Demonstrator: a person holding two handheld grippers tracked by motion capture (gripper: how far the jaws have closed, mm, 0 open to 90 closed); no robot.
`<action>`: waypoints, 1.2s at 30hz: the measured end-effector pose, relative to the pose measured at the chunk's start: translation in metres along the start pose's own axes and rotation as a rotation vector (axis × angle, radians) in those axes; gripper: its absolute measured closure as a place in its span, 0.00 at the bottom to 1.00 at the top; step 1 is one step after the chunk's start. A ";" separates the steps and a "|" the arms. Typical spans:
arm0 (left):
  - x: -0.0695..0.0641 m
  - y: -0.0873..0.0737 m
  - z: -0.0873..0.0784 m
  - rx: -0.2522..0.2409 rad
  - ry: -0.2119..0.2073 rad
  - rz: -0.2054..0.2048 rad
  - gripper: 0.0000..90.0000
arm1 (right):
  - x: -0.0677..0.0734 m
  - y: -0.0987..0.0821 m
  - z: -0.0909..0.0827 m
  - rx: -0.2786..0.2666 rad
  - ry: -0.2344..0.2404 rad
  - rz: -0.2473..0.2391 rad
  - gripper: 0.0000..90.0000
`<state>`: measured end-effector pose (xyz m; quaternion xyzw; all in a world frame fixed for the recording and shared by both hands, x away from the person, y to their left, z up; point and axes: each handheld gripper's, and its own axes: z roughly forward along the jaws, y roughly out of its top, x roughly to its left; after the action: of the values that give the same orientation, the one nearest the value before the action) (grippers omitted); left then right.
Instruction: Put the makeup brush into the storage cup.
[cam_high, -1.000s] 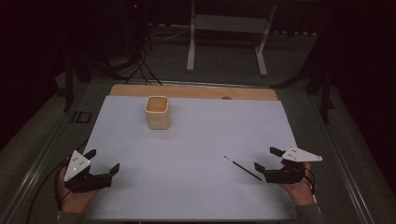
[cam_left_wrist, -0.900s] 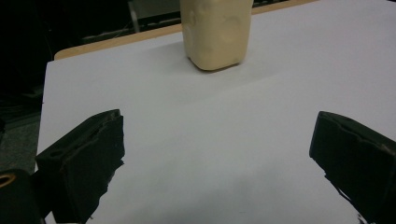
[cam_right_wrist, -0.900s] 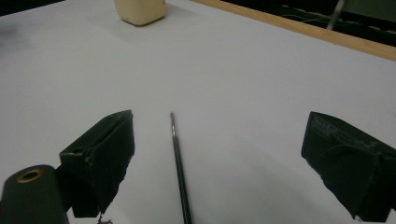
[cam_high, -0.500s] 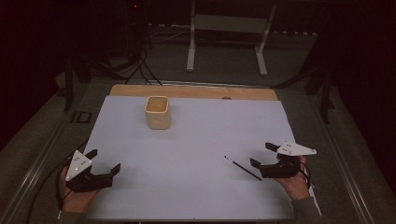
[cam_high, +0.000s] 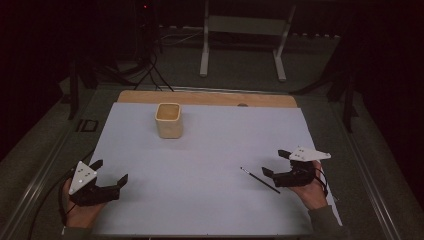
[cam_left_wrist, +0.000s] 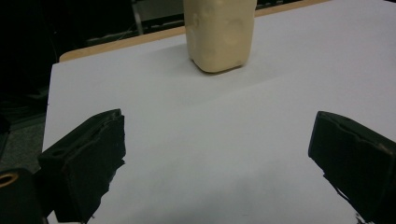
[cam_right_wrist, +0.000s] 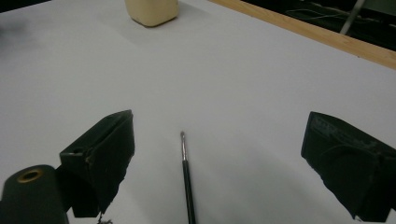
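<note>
A thin dark brush (cam_high: 259, 180) lies on the white sheet, its tip toward the middle of the table. My right gripper (cam_high: 273, 162) stands open just right of it; in the right gripper view the brush (cam_right_wrist: 187, 177) lies flat between the wide-apart jaws, touching neither. A cream cup (cam_high: 168, 120) stands upright at the far left-centre of the sheet. My left gripper (cam_high: 111, 170) is open near the front left corner with nothing between its jaws. The cup (cam_left_wrist: 219, 35) shows straight ahead in the left gripper view, and again as the cup (cam_right_wrist: 152, 11) at the top of the right gripper view.
The white sheet (cam_high: 215, 150) covers a table whose wooden strip (cam_high: 210, 97) runs along the far edge. Behind the table stand a white metal frame (cam_high: 240, 30) and dark cables (cam_high: 150, 70) on the floor. A hand holds each gripper at the near edge.
My right gripper has crept forward and a little left, closer around the brush. The brush, the cup and my left gripper have stayed in place.
</note>
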<state>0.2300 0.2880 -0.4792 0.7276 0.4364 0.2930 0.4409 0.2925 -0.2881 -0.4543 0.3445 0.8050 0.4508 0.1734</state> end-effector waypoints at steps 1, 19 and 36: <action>0.000 0.000 0.000 0.000 0.000 0.000 0.05 | 0.000 0.001 0.001 0.004 0.001 -0.005 0.11; 0.000 0.000 -0.001 -0.006 0.004 -0.001 0.05 | 0.007 0.016 0.015 0.078 0.020 -0.055 0.11; 0.000 0.000 0.000 -0.003 0.001 0.000 0.06 | 0.007 0.027 0.020 0.173 0.019 -0.075 0.11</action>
<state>0.2299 0.2883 -0.4788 0.7268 0.4362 0.2942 0.4416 0.3098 -0.2613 -0.4421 0.3234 0.8549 0.3761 0.1521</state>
